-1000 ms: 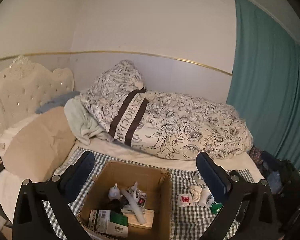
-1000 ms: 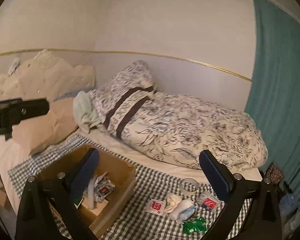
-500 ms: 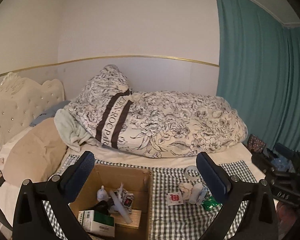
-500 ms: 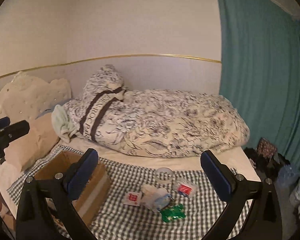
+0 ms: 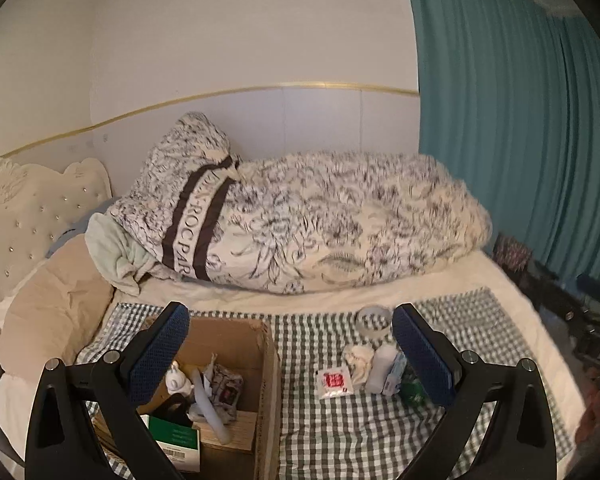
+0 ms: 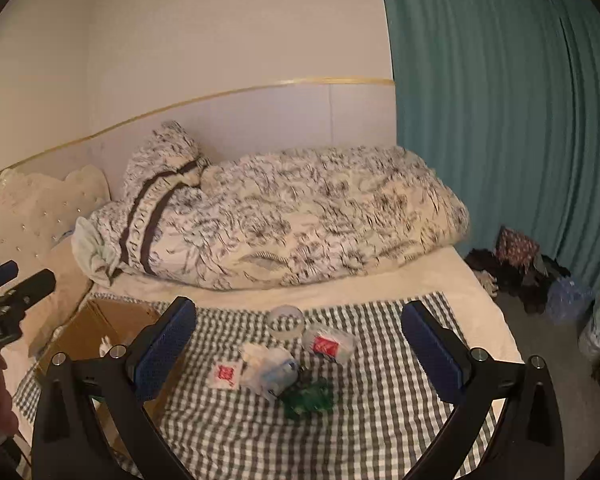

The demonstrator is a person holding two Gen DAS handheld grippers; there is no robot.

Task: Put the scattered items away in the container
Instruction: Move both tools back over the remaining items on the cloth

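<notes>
Left gripper [image 5: 291, 350]: jaws spread wide, nothing between them, hanging above the near edge of the bed, over the box's right wall and the cloth beside it.
Right gripper [image 6: 299, 350]: also wide apart and empty, held over the loose items without touching any of them.
Cardboard box [image 5: 269, 364]: open-topped, standing on the left part of the checked cloth [image 5: 340, 432]; it already holds a green-and-white carton [image 5: 178, 442], a small white bottle [image 5: 177, 380], a white tube and crumpled wrappers.
Scattered pile: well to the right of the box on the cloth, a white sachet with red print [image 6: 226, 374], a crumpled white tissue [image 6: 254, 354] touching a white-and-blue pack [image 6: 278, 370], a green wrapper [image 6: 310, 398] nearest, and a clear packet with a red label [image 6: 328, 346].
Tape roll [image 6: 286, 320]: clear, lying flat just behind the pile.
Bed: floral duvet [image 5: 320, 228] bunched along the wall, tufted headboard [image 5: 20, 208] to the left.
Far side: teal curtain [image 6: 500, 120], with clothes heaped on the floor below it.
</notes>
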